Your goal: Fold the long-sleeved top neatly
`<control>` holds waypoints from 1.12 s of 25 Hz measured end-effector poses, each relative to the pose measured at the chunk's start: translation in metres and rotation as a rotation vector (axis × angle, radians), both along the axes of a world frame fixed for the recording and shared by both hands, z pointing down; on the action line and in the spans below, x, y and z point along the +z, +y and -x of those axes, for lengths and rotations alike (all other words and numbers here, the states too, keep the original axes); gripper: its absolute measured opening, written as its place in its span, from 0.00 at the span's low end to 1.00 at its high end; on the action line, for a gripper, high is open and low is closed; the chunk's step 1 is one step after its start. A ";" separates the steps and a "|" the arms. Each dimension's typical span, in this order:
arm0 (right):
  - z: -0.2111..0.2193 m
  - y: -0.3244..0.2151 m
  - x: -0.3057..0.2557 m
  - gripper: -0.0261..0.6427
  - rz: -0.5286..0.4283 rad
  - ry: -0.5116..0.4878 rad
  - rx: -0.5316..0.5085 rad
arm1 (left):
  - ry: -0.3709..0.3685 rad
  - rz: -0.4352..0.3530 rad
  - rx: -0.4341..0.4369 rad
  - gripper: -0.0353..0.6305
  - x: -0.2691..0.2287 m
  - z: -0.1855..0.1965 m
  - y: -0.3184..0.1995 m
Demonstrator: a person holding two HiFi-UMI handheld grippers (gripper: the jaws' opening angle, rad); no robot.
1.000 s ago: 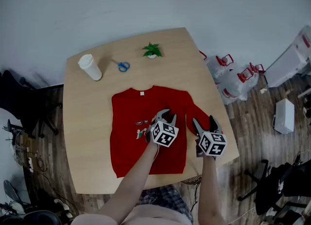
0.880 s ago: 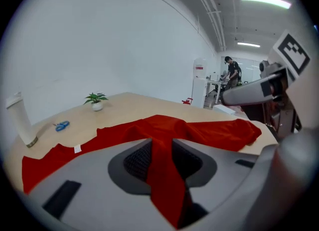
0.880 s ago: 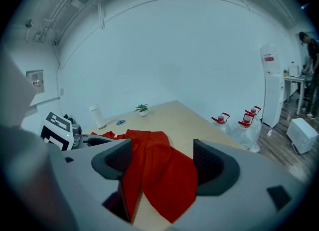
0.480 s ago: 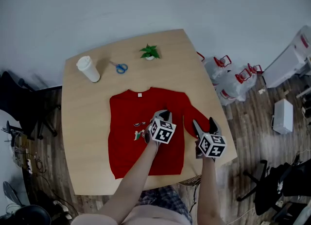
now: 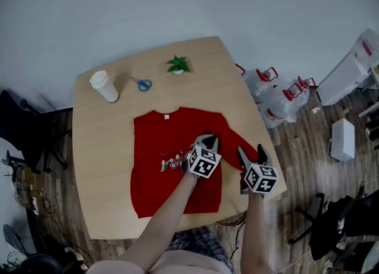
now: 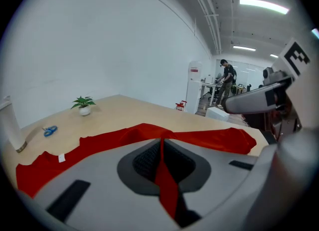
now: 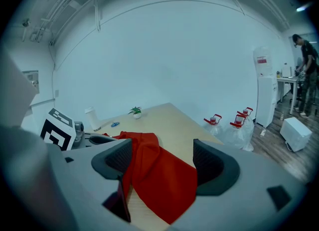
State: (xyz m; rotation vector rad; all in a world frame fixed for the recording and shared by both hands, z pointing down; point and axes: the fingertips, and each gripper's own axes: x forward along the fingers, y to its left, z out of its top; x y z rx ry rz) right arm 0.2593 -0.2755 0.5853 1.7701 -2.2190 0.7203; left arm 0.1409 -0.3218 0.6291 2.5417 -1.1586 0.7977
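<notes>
A red long-sleeved top [image 5: 160, 172] lies face up on the wooden table [image 5: 100, 148], collar toward the far side. Its right sleeve [image 5: 240, 139] runs toward the table's right edge. My left gripper [image 5: 207, 142] is shut on a pinch of red cloth near that sleeve's shoulder. In the left gripper view the cloth [image 6: 99, 142] rises as a thin fold between the closed pads of the left gripper [image 6: 162, 147]. My right gripper [image 5: 250, 152] stands open over the sleeve's end. In the right gripper view the sleeve [image 7: 159, 175] lies between the spread fingers of the right gripper [image 7: 162, 162], untouched.
At the table's far side stand a white cup [image 5: 104, 86], blue scissors [image 5: 142, 83] and a small potted plant [image 5: 178, 64]. Water jugs [image 5: 278, 95] and a white box [image 5: 342, 139] sit on the floor to the right. A dark chair [image 5: 23, 131] is at the left.
The left jaws have closed on the cloth beside the right shoulder and lifted it slightly, drawing it to the right. The right gripper has drifted a little and stays open.
</notes>
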 end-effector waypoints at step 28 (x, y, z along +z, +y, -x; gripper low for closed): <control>-0.074 0.066 -0.006 0.58 0.014 0.026 0.175 | 0.263 0.062 -0.125 0.25 -0.040 0.040 0.054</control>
